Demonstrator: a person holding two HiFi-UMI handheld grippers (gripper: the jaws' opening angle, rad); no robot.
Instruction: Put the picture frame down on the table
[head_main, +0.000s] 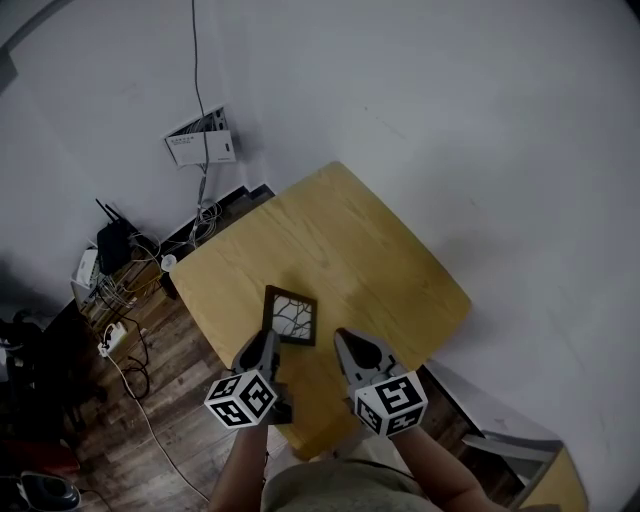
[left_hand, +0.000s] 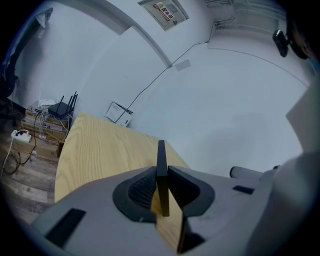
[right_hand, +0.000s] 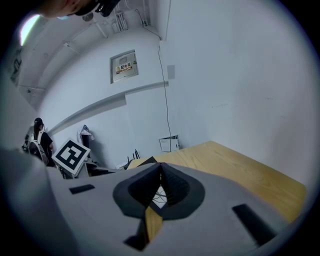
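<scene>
White wall behind; light wooden table (head_main: 385, 260) with rounded corners set cornerwise to it. Dark plank floor (head_main: 180, 440) to the left.

Picture frame (head_main: 291, 316): dark, nearly square, over the near part of the table. Its face, a pale sheet with a branching pattern, is turned up toward the head camera. Slightly longer sides run away from the person; top edge toward the wall. Cannot tell whether it rests on the wood or hangs just above it.

Left gripper (head_main: 269, 342): reaches forward from the person's side, jaws clamped on the frame's near left edge. In the left gripper view the frame (left_hand: 161, 159) shows edge-on, a thin dark slab pinched between the two pads.

Right gripper (head_main: 343, 340): just beside the frame's near right corner, not touching it, pointing the same way. Jaws together, nothing held; frame corner (right_hand: 145, 161) visible beyond them.

Around: router (head_main: 113, 245), tangled cables (head_main: 135, 375) and a power strip (head_main: 112, 338) on the floor at left; a small wall box (head_main: 200, 142) with a cord running up. Table otherwise bare; nothing between frame and tabletop.
</scene>
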